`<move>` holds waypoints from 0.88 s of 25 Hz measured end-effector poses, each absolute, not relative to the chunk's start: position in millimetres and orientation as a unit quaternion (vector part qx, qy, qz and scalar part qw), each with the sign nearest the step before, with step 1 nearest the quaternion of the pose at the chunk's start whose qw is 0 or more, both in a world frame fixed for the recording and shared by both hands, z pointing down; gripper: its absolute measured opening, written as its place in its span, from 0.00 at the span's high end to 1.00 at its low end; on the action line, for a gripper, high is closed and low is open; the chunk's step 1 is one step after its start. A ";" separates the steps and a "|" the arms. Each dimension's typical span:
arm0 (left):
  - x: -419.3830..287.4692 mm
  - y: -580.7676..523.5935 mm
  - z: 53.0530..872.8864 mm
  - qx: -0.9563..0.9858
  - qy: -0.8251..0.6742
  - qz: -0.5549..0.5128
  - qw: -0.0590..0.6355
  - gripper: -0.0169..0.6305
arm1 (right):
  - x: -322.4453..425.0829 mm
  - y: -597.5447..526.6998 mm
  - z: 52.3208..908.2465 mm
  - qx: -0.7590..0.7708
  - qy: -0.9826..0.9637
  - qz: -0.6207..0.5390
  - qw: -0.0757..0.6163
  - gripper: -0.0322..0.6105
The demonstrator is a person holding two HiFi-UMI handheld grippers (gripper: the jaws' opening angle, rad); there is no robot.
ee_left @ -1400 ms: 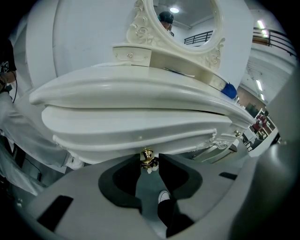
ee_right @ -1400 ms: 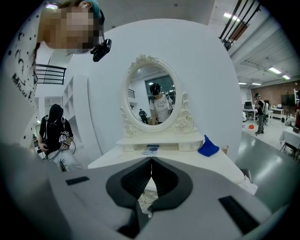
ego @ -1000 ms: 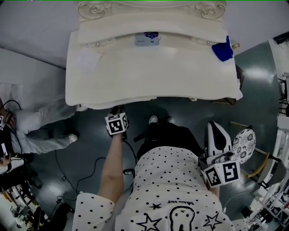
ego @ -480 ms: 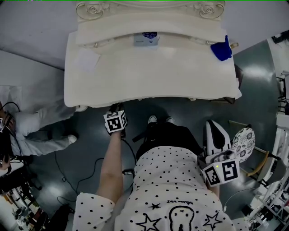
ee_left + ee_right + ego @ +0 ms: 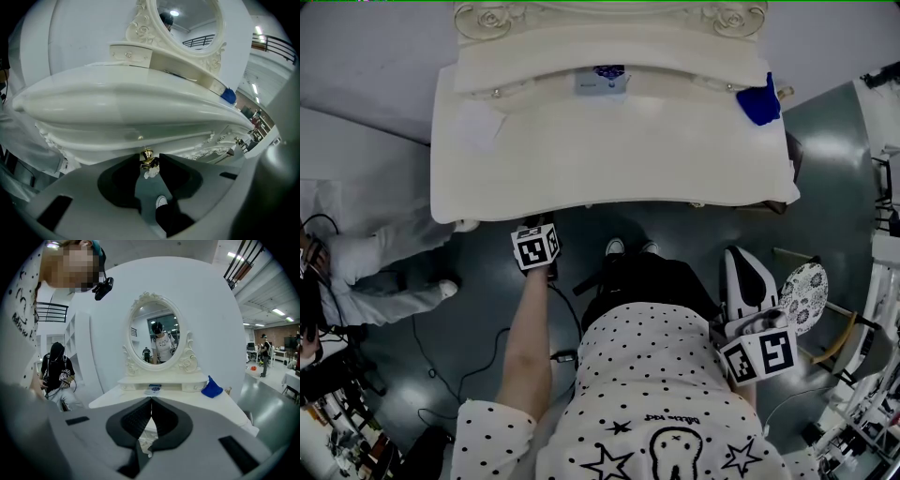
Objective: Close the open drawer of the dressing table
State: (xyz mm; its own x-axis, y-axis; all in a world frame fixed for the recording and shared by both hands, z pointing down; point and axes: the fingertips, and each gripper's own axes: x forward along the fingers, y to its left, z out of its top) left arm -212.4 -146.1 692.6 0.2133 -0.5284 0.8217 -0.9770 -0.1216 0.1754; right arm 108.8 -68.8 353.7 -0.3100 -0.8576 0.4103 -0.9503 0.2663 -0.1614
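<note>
The white dressing table [image 5: 609, 159] fills the top of the head view. Its carved drawer front [image 5: 117, 140] sits under the table's rounded edge in the left gripper view. A small gold knob [image 5: 147, 156] hangs from that front. My left gripper [image 5: 149, 161] is open, and the knob lies in the gap at its fingertips; I see no pad pressing on it. From above, the left gripper [image 5: 540, 225] is tucked under the table's front edge. My right gripper [image 5: 151, 401] is shut on nothing. The right gripper [image 5: 739, 258] is held back at the person's right side.
A blue cloth [image 5: 762, 101] and a small printed box [image 5: 602, 82] lie at the back of the tabletop below the oval mirror [image 5: 159, 338]. A person in white [image 5: 375, 267] crouches at the left. Cables [image 5: 487, 347] cross the floor; a patterned stool [image 5: 806, 295] stands at the right.
</note>
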 end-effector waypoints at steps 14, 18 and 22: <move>-212.3 -146.8 691.3 0.678 -0.562 0.287 0.376 0.77 | 95.8 -63.8 350.9 0.560 -0.797 0.191 0.121 0.94; -211.4 -140.1 688.6 0.665 -0.577 0.275 0.387 0.77 | 90.6 -61.1 351.0 0.549 -0.804 0.193 0.124 0.94; -207.7 -126.0 683.6 0.666 -0.578 0.270 0.386 0.76 | 84.4 -60.9 351.5 0.537 -0.812 0.192 0.125 0.94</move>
State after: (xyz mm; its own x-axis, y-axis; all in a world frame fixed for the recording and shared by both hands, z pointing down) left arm -207.7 -126.0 683.6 0.1855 -0.5621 0.8060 -0.9789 -0.0340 0.2016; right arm 84.4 -60.9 351.5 -0.3920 -0.8237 0.4097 -0.9199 0.3492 -0.1782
